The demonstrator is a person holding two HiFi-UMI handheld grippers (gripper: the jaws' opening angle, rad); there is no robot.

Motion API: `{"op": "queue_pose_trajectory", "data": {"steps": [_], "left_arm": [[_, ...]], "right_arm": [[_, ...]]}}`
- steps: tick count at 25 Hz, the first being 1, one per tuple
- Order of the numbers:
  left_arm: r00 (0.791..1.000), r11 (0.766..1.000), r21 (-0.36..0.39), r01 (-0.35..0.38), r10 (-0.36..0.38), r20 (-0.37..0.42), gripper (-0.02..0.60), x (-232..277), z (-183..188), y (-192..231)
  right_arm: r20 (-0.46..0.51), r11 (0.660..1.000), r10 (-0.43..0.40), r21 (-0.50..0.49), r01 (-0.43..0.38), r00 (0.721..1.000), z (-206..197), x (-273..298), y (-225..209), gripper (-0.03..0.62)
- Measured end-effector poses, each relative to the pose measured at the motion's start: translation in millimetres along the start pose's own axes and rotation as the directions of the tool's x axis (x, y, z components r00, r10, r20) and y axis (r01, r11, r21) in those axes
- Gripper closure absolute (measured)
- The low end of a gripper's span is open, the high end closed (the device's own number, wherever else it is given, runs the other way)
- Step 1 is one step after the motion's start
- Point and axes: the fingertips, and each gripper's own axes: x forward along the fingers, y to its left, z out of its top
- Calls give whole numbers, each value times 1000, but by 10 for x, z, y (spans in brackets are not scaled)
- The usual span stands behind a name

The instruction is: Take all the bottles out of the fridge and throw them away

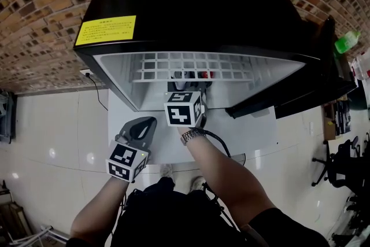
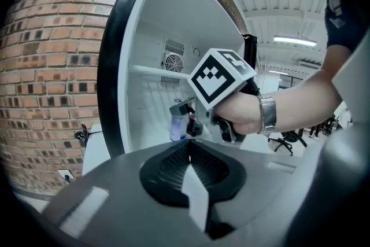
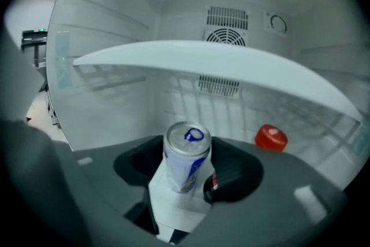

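Logging entry 1: which claw has the work, and what is in it? (M)

Right gripper (image 1: 186, 83), reached into the mouth of the open fridge (image 1: 191, 3). Its 2 jaws stand wide, and a can (image 3: 187, 159) fills the gap between the pads. I read that as clamped on the can, not loose. Silver top, blue tab, white and blue body. It is a can, not a bottle. (R)

Axis of the can, and which way does it lie from the claw? (M)

Long axis upright, or near it. The can sits at the jaw tips, straight ahead of the gripper, with the fridge's back wall beyond it and the glass shelf (image 3: 202, 58) overhead. Judgement: the way out runs straight back along the gripper's own line, toward the person, and low enough to keep the can top under the shelf edge. Whether the base rests on the fridge floor I cannot tell, because the gripper hides it. (R)

Left gripper? (M)

Left gripper (image 1: 140, 129) is outside the fridge, below and left of the right one, well apart from the can. Jaws together, nothing between them. The right hand is the nearer by far, and I judge the left has no part in this lift. (R)

Anything else inside? (M)

1 red cap (image 3: 270, 137), further in, right of the can and apart from it. What is under the cap does not show. Risk, as I judge it: a round can between 2 pads may slip if the wrist tips on the way out. (R)
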Motion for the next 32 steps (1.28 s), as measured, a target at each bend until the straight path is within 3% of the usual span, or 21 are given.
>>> {"op": "queue_pose_trajectory", "data": {"steps": [12,18,24,32], "left_arm": [[1000,1000,-10,-2,2,3,577,22,-12,-49],[1000,1000,3,12,-12,8,577,106,43,-304],[999,999,27,41,-41,10,577,233,103,-778],[985,982,72,172,-171,-31,577,597,12,-1895]], "right_arm": [[8,995,102,-17,-102,995,-170,-371,142,349],[37,989,146,-17,-146,989,-301,-751,85,349],[62,987,158,12,-160,985,-539,-1208,-170,349],[27,995,94,41,-95,995,-1256,-1935,-875,349]]}}
